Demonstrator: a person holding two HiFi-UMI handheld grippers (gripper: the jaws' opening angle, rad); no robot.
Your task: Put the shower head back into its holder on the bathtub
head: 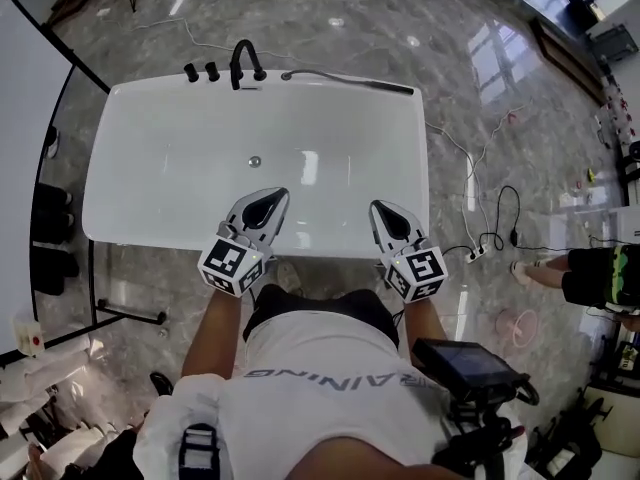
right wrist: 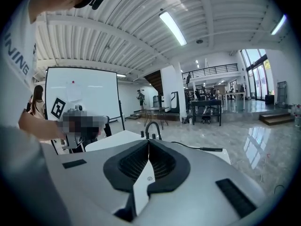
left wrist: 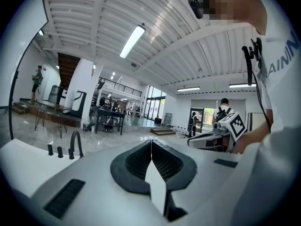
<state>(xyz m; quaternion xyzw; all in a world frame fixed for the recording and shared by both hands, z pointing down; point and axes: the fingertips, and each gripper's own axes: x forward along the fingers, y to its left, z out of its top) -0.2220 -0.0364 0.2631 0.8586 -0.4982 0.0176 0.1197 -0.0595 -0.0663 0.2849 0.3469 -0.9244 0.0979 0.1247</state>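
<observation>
Bathtub point(head: 100, 203), white and oblong, standing on a glossy marble floor point(head: 330, 8) and seen from above by the person who stands at its near side.

On the left end of the far rim are two small black knobs point(head: 201, 71). Just to their right is a black curved faucet point(head: 243, 60). Farther right on the same rim lies the shower head point(head: 350, 80), a slim dark wand stretched along the edge towards the far right corner, with its thicker end at the right. It lies flat, well apart from both tools. Its holder may be the small fitting at the wand's left end, but that is too small to tell.

Over the near rim, left of centre, is the left hand-held gripper point(head: 272, 200). In its own view its jaws point(left wrist: 151, 142) are pressed together with nothing between them, and the knobs and faucet show beyond on the left. Right of centre, also over the near rim, is the right hand-held gripper point(head: 385, 214), apart from the left one. Its jaws point(right wrist: 149, 142) are likewise closed and empty, and its view looks across the tub to the faucet and the shower head point(right wrist: 202, 149).

On the floor right of the tub, white and black cables point(head: 480, 198) trail. A dark screen point(head: 465, 366) sits near right, and another person point(head: 590, 273) stands at the right edge.
</observation>
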